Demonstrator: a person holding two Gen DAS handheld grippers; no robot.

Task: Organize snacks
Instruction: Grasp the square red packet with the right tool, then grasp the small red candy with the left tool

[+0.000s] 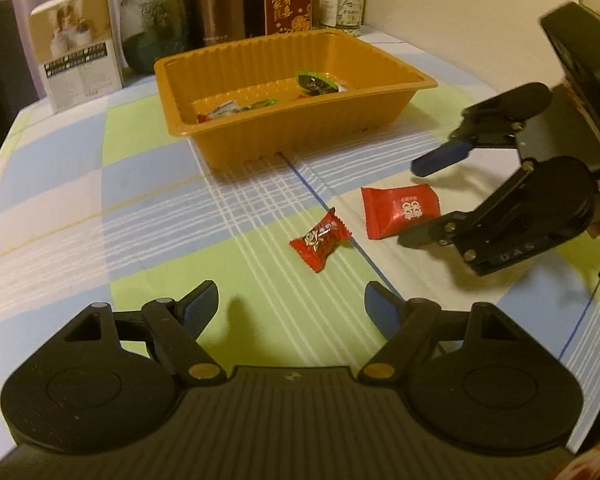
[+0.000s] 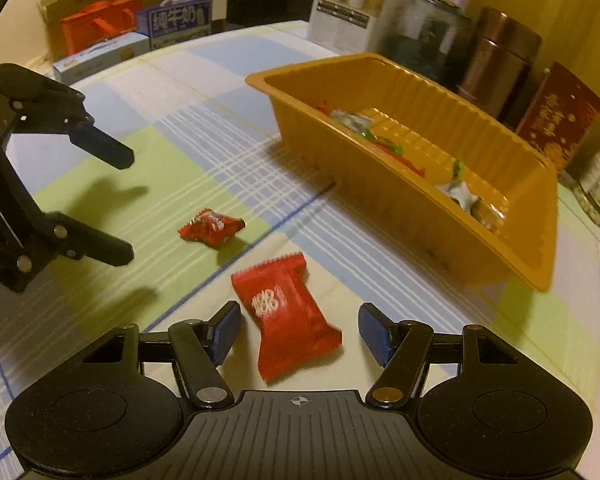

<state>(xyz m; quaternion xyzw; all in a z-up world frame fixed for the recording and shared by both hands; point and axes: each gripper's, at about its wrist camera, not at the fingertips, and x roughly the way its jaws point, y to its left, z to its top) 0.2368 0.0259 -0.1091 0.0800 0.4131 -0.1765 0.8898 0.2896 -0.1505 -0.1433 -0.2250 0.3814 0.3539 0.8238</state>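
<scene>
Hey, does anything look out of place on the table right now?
Yes: two red snacks, a small candy and a larger packet, lie loose on the tablecloth outside the orange tray that holds other sweets.

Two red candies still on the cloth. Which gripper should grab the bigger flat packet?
Right. The right gripper is open with the big red packet already lying between its fingers. The left gripper faces the small twisted candy instead.
</scene>
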